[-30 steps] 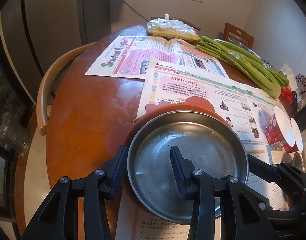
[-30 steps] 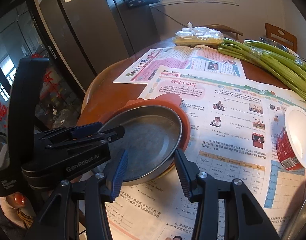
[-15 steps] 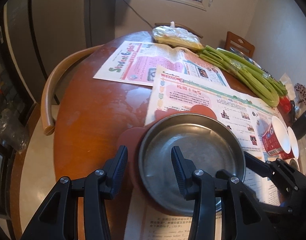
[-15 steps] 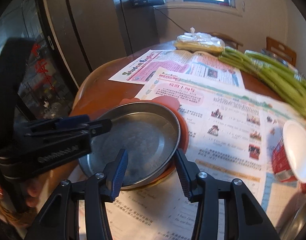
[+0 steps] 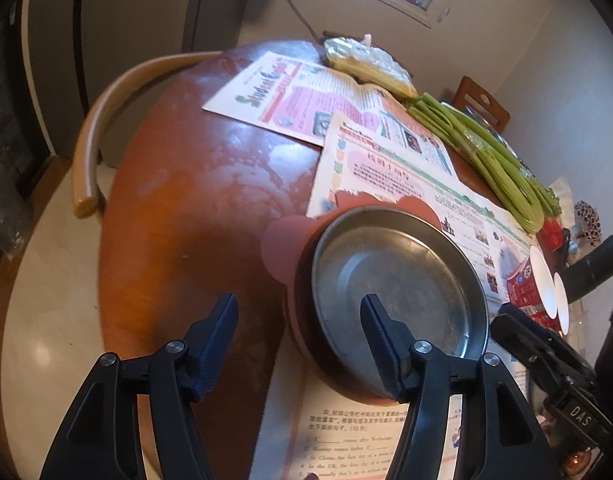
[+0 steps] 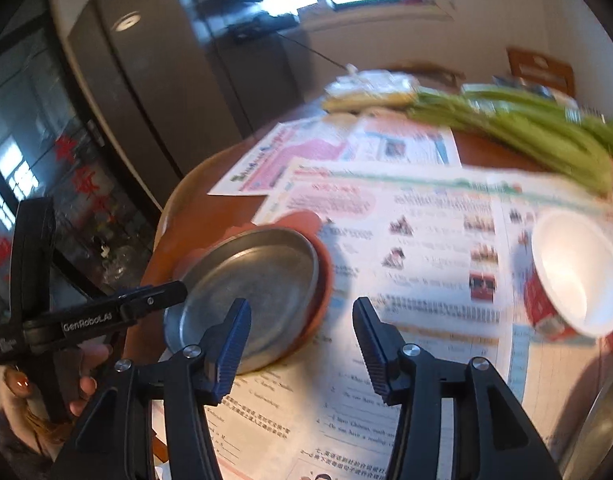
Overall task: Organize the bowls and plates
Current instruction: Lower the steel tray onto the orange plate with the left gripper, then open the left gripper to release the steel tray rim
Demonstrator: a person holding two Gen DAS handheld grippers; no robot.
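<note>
A steel plate point(image 5: 402, 280) rests inside a reddish-brown plate point(image 5: 302, 320) with rounded ears, on newspaper near the table's left front. My left gripper point(image 5: 298, 328) is open and empty, just in front of the stack, its right finger over the steel plate's near rim. The stack also shows in the right wrist view point(image 6: 258, 292). My right gripper point(image 6: 302, 328) is open and empty, above the newspaper just right of the stack. Two red-and-white paper bowls point(image 5: 538, 292) lie on their sides at the right; one of the paper bowls point(image 6: 578, 272) shows in the right wrist view.
Newspapers point(image 5: 386, 168) cover much of the round wooden table point(image 5: 194, 216). Green stalks point(image 5: 486, 156) and a plastic bag point(image 5: 366, 60) lie at the back. A curved chair back point(image 5: 106, 120) stands at the left edge. A steel rim point(image 6: 602, 432) sits at the lower right.
Both grippers have pulled back from the plate stack. The left gripper has shifted left, so the stack now sits to its right. The right gripper has swung right toward the paper bowl.
</note>
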